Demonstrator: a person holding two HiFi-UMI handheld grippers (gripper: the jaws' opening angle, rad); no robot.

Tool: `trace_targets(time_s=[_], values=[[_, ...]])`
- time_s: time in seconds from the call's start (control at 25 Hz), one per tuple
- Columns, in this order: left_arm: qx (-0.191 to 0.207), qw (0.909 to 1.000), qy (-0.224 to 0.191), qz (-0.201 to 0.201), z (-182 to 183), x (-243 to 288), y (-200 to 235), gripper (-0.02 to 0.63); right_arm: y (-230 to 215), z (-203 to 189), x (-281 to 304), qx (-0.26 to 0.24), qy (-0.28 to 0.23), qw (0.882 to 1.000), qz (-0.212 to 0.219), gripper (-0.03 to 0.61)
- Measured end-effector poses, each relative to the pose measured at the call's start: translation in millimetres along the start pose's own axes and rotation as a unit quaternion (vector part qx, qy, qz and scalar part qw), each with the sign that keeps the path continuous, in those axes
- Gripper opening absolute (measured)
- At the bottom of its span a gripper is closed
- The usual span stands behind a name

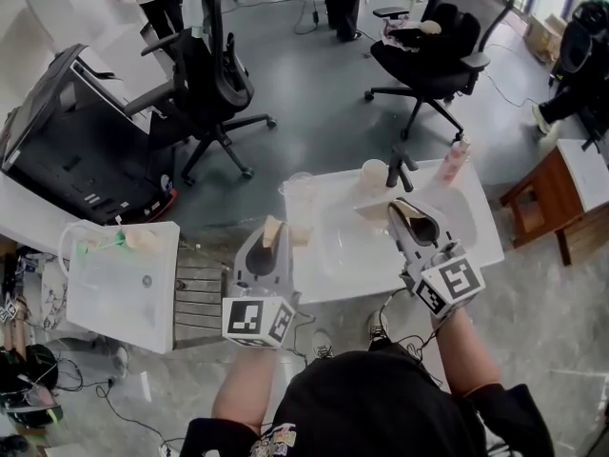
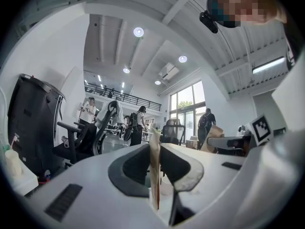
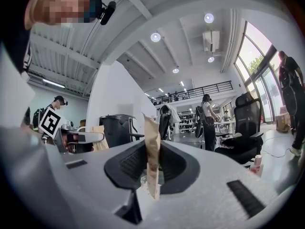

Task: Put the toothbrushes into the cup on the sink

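Nothing is in the cup [image 1: 374, 174] yet, as far as I can see. It stands on the back rim of the sink [image 1: 481, 236], just left of the faucet [image 1: 401, 168], and nothing sticks out of it.

Both toothbrushes look to be in hand. The left gripper [image 1: 271, 234] has its fingers clamped on a thin tan strip, which I take for a toothbrush [image 2: 154, 173], held over the sink's front left corner. The right gripper [image 1: 409, 213] is clamped the same way on a second toothbrush [image 3: 152, 168] above the basin, near the cup and in front of the faucet. So the pick-up seems done and both drops are left. The right one has the shorter way to go.

The air over the basin is open. The tight spot is the back rim, where the faucet stands just beside the cup. A pink bottle [image 1: 455, 160] sits further right, and a clear container [image 1: 297, 188] stands at the back left corner. The left gripper would have to cross toward the right one, so going one at a time looks wiser to me.

The sink's front edge is close against the person. To its left a metal rack [image 1: 200, 288] fills the gap before a white unit [image 1: 119, 284]. The chairs [image 1: 214, 74] are well behind.
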State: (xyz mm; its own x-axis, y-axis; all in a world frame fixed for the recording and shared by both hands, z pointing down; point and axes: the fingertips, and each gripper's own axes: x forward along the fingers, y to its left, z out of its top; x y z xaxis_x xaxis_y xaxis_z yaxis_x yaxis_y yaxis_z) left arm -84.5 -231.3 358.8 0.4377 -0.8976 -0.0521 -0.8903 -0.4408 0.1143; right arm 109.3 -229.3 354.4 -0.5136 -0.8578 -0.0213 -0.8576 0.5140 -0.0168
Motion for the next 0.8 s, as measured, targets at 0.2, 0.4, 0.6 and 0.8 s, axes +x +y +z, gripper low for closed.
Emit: trace_targets(time_s=[0.2,0.4,0.6,0.8], values=[[0.005,0.9998,0.008,0.018,5,12,-8,0.060,-16,-4,3,0.007,-0.001,1.000,0.011,0.069],[0.011,0.9997,0.001,0.021,2,25,-9,0.060,-26,-8,9,0.012,0.002,1.000,0.020,0.069],[0.013,0.9996,-0.010,0.023,-1,34,-11,0.060,-33,-11,12,0.013,0.004,1.000,0.027,0.069],[0.017,0.9994,-0.011,0.027,0,43,-11,0.060,-39,-12,14,0.011,0.006,0.999,0.029,0.069]])
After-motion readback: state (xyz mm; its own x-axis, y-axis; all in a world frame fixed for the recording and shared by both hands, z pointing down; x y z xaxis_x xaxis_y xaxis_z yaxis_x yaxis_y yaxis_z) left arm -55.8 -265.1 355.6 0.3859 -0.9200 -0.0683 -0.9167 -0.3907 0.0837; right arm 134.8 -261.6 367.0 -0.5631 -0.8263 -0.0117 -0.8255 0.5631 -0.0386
